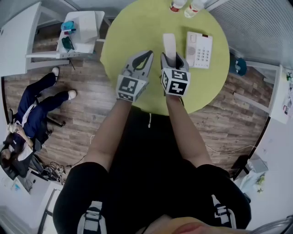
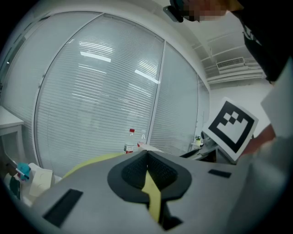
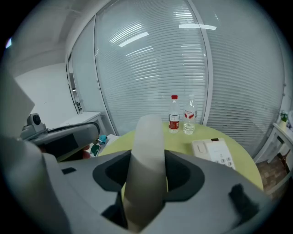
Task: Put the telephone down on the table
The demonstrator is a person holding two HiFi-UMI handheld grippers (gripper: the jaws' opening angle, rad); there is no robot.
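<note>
A white telephone handset (image 1: 169,45) stands between the jaws of my right gripper (image 1: 173,57), which is shut on it above the round green table (image 1: 137,27). In the right gripper view the handset (image 3: 147,151) rises out of the gripper (image 3: 147,157) and hides the jaw tips. The white telephone base (image 1: 199,49) with its keypad lies on the table just right of that gripper, and its cradle is bare (image 3: 214,151). My left gripper (image 1: 148,55) hovers beside the right one. It is shut, with nothing in it (image 2: 146,154).
Two water bottles (image 1: 183,6) (image 3: 181,115) stand at the table's far edge. A white side table (image 1: 82,32) with small items sits to the left. A seated person (image 1: 32,109) is at the far left on the wooden floor. Slatted blinds run behind the table.
</note>
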